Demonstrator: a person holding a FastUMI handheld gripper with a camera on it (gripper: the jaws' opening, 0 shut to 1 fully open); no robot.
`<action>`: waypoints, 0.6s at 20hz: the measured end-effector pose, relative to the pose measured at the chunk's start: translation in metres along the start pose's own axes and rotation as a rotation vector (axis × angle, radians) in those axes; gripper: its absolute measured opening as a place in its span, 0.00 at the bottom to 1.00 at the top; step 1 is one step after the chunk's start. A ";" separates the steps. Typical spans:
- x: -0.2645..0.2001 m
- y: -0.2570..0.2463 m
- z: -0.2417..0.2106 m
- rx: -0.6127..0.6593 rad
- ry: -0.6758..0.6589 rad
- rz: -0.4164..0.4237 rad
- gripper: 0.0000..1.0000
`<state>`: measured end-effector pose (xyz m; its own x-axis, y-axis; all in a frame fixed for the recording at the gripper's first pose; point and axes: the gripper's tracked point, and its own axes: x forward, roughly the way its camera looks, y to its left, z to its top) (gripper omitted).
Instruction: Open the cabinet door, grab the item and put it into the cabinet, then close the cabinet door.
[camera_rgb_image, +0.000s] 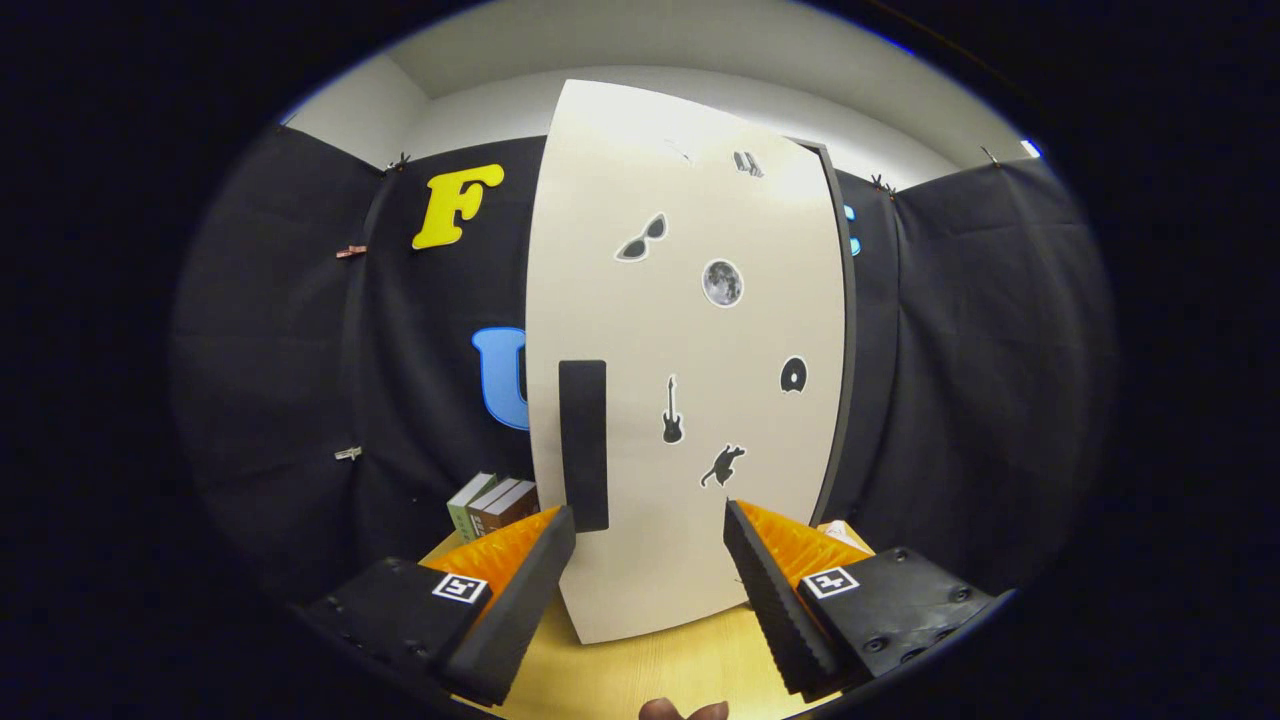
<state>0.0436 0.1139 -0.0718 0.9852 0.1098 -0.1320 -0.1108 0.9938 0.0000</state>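
Small boxes (492, 503) stand on the wooden surface (640, 665), left of the cabinet. The hand-held gripper (650, 525) gapes wide, holding nothing, facing the shut cabinet door (690, 340) (stickered), its dark handle (583, 445) just above the left finger.

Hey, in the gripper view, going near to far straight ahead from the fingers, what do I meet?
The open gripper → wooden tabletop → closed white cabinet door with its black handle → white wall.
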 end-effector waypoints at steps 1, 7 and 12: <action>0.001 -0.001 0.002 -0.001 -0.007 -0.005 0.98; 0.002 -0.023 0.012 0.019 -0.029 -0.043 0.98; -0.006 -0.044 0.009 0.032 -0.017 -0.055 0.98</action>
<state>0.0433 0.0696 -0.0621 0.9918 0.0550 -0.1157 -0.0525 0.9983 0.0246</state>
